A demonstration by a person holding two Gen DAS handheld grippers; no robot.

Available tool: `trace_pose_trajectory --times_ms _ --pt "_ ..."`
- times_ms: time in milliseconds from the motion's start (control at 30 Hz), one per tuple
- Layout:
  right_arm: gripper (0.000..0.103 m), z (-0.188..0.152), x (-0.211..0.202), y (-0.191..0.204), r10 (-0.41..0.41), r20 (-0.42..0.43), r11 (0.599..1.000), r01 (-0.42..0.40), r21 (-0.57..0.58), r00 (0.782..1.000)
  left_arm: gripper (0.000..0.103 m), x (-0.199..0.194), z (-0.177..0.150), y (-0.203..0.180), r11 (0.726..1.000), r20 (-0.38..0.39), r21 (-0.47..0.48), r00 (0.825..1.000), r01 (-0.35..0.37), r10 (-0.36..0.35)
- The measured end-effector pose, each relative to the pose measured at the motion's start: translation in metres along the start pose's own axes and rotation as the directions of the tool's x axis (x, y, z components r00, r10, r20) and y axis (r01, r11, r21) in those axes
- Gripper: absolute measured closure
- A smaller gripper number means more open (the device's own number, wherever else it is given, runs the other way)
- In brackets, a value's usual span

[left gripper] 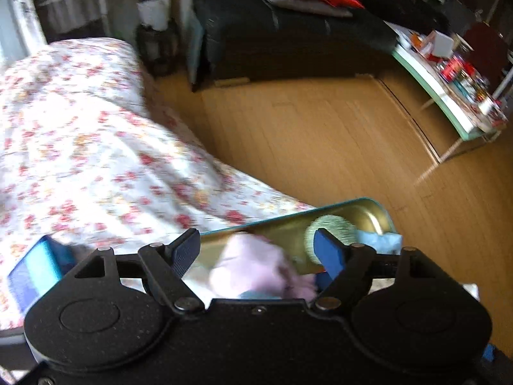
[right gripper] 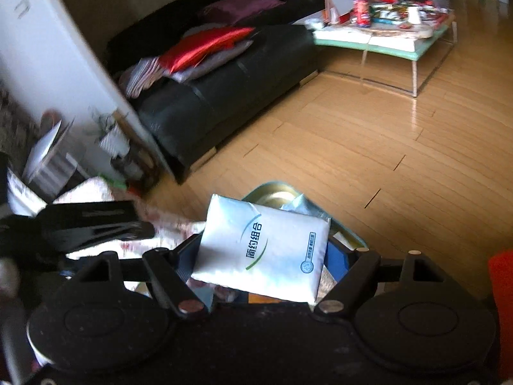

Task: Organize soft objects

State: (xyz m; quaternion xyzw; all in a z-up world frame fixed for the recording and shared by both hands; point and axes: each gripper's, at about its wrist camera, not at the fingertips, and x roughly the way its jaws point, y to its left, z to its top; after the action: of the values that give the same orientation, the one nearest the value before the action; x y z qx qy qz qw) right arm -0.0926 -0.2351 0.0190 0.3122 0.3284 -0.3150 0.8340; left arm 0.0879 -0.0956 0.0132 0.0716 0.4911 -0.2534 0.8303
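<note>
A gold tin with a teal rim (left gripper: 288, 221) lies on the floral cover at the bed's edge. In it are a pale pink soft bundle (left gripper: 253, 266), a round green fuzzy thing (left gripper: 330, 227) and a light blue cloth (left gripper: 384, 240). My left gripper (left gripper: 256, 252) hangs over the tin with its jaws apart. The pink bundle lies between them, and a gap shows at the left finger (left gripper: 186, 253). My right gripper (right gripper: 263, 256) is shut on a white soft packet with printed characters (right gripper: 266, 247). It holds the packet above the same tin (right gripper: 275, 192).
The floral bed cover (left gripper: 80, 147) fills the left. A blue box (left gripper: 35, 266) lies on it near the left gripper. Wooden floor (right gripper: 368, 147) spreads to the right. A black sofa with red cloth (right gripper: 224, 89) and a cluttered low table (right gripper: 384, 41) stand beyond.
</note>
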Motion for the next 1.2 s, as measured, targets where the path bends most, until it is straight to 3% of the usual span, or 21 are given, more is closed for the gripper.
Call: trace_pose_trajectory --times_ms 133,367,433,767,833,867,1000,1200 --pt "0.024 -0.002 0.008 0.010 0.002 -0.045 0.998 -0.004 -0.062 0.999 0.029 -0.021 -0.016 0.026 0.997 0.049 -0.035 0.996 -0.074 0.075" --pt "0.023 -0.005 0.025 0.029 -0.002 -0.113 0.992 -0.012 -0.125 0.994 0.029 -0.047 -0.053 0.065 0.982 0.069 -0.091 0.983 -0.163 0.170" --pt "0.017 -0.007 0.027 0.034 -0.011 -0.114 0.989 -0.007 -0.151 0.993 0.028 -0.051 -0.062 0.068 0.979 0.069 -0.091 0.979 -0.184 0.191" --pt "0.006 -0.013 0.019 0.037 -0.043 -0.072 0.981 0.029 -0.190 0.996 0.027 -0.068 -0.099 0.080 0.974 0.064 -0.088 0.975 -0.207 0.213" --pt "0.004 -0.015 0.017 0.040 -0.058 -0.056 0.975 0.044 -0.219 0.997 0.011 -0.071 -0.104 0.078 0.972 0.065 -0.084 0.972 -0.218 0.224" --pt "0.003 -0.017 0.015 0.041 -0.063 -0.050 0.971 0.050 -0.232 0.997 0.009 -0.073 -0.107 0.078 0.971 0.069 -0.083 0.971 -0.224 0.230" --pt "0.000 -0.024 0.008 0.045 -0.059 -0.047 0.960 0.044 -0.277 0.997 0.009 -0.081 -0.116 0.075 0.962 0.082 -0.082 0.960 -0.259 0.266" --pt "0.000 -0.032 0.013 0.054 -0.136 -0.102 0.925 0.089 -0.370 0.985 0.007 -0.084 -0.126 0.074 0.956 0.061 -0.092 0.957 -0.279 0.285"
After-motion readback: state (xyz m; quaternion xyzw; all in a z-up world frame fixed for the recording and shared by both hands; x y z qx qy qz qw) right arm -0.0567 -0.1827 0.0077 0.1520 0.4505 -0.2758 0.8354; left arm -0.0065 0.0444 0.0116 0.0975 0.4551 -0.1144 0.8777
